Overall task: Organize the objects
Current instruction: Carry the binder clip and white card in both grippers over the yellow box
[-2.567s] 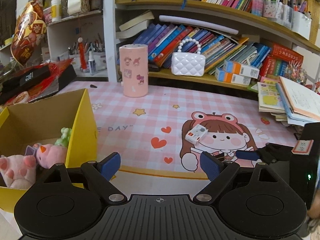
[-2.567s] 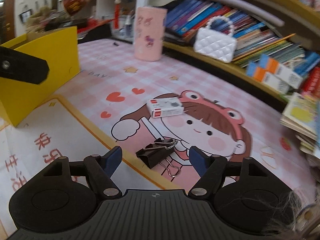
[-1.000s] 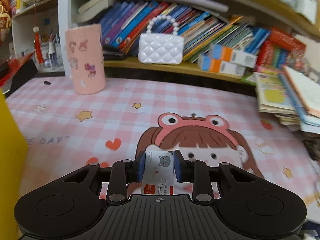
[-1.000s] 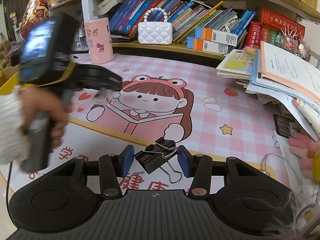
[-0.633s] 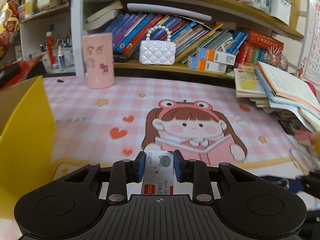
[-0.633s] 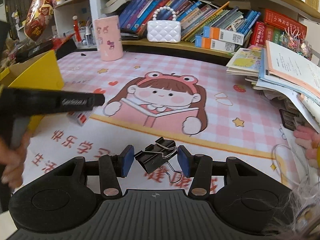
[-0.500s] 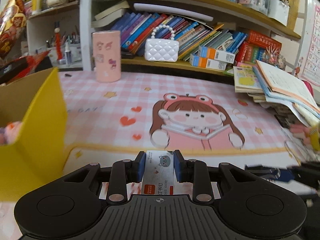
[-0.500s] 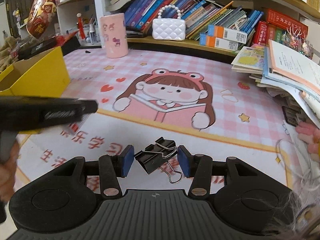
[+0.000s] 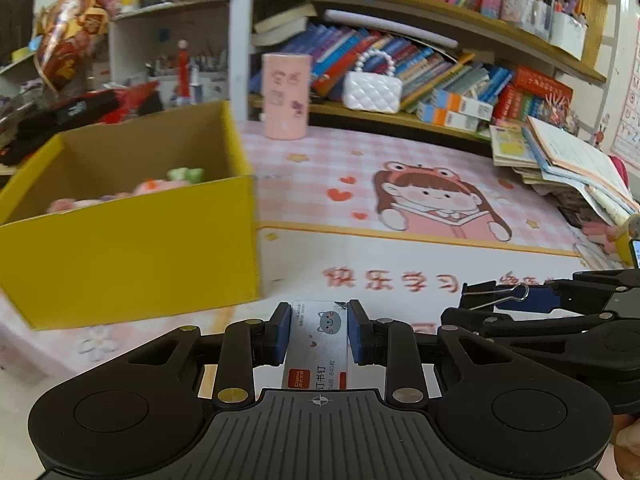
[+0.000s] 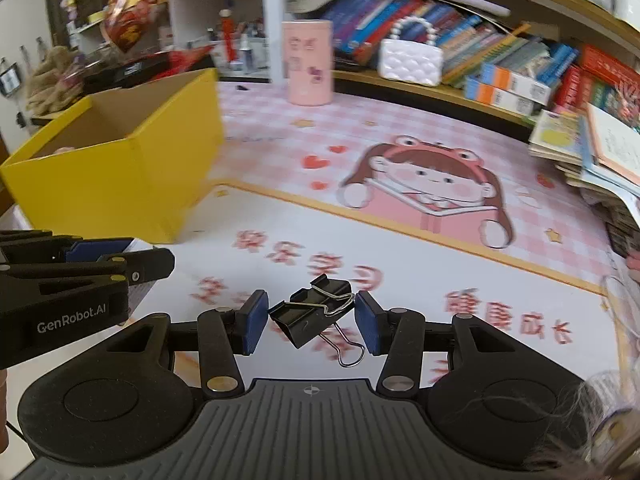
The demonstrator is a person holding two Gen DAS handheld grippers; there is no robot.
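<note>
Both items are in carriage toward the yellow box (image 9: 132, 248), the landmark here. The left gripper (image 9: 316, 330) has its jaws narrow, clamped on a small staples box (image 9: 316, 344), held just short of the yellow box's near right corner. The right gripper (image 10: 311, 320) pinches a black binder clip (image 10: 312, 316), farther to that same side. Next, I judge, each must lift over the rim, then release. Inside the yellow box lie pink and green plush toys (image 9: 160, 188).
</note>
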